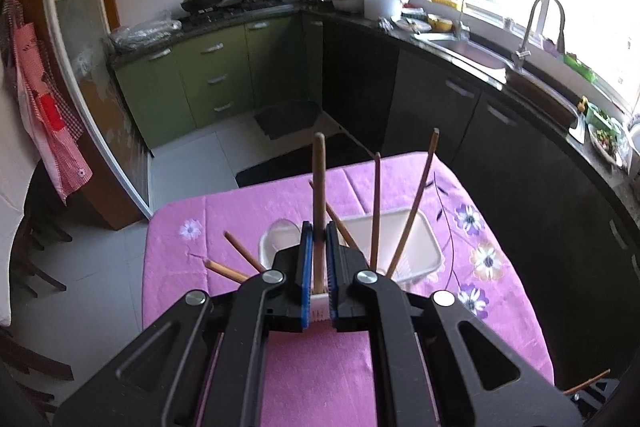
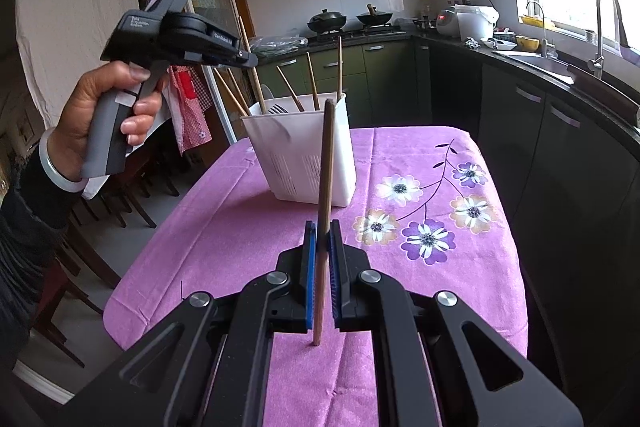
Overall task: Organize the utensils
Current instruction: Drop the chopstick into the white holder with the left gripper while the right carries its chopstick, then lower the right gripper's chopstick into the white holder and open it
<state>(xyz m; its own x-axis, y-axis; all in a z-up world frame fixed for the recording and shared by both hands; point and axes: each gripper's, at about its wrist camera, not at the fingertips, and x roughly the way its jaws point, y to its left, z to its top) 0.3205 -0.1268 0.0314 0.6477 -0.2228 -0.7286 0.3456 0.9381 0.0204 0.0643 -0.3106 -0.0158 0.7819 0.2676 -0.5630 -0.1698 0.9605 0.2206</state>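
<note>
A kitchen with green cabinets (image 1: 208,67) fills the background, and a dark counter runs under the window to a steel sink (image 1: 464,51). In front stands the tabletop (image 2: 224,227), covered by a pink cloth printed with flowers.

On that cloth sits a white utensil holder (image 2: 300,155) with slotted lower walls. It stands upright, towards the far end of the tabletop. Several wooden chopsticks (image 2: 290,89) lean out of it at different angles, and a metal fork head shows just above its rim.

In the right wrist view a person's hand (image 2: 108,107) grips the handle of the left tongs (image 2: 250,60), which hang above the holder's left side. The left wrist view shows these left tongs (image 1: 319,239) clamped tight on one wooden chopstick (image 1: 319,203), which stands nearly upright between the blue pads, its lower end down inside the holder.

The right tongs (image 2: 323,231) are closed on a second chopstick (image 2: 326,163), held upright over the near part of the tabletop, well short of the holder. Its bottom tip pokes out below the pads, above the pink cloth.
</note>
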